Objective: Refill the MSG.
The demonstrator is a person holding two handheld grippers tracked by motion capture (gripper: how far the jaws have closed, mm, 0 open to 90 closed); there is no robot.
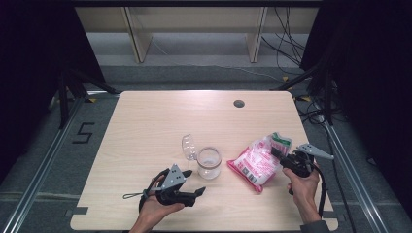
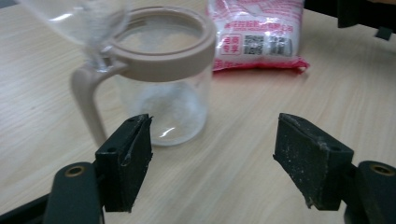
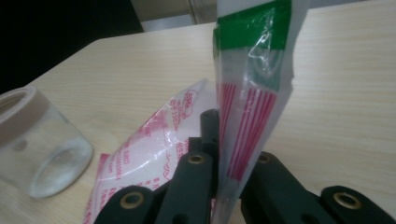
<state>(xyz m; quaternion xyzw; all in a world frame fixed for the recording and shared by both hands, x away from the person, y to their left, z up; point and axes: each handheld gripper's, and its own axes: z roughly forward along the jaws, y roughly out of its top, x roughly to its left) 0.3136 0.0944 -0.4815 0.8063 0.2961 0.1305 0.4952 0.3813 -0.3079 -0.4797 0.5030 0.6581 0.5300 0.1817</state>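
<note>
My right gripper has pinched the pink bag's green top; the left gripper, jaws open, waits at the glass jar's seven o'clock. Next, I reckon, lift the bag and steady the jar.

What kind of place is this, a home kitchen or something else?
Probably a lab or recording workspace, not a kitchen. A bare wooden table stands between dark curtains, loose cables lie on the floor behind it, and a floor mark "5" sits beside metal rails.
</note>
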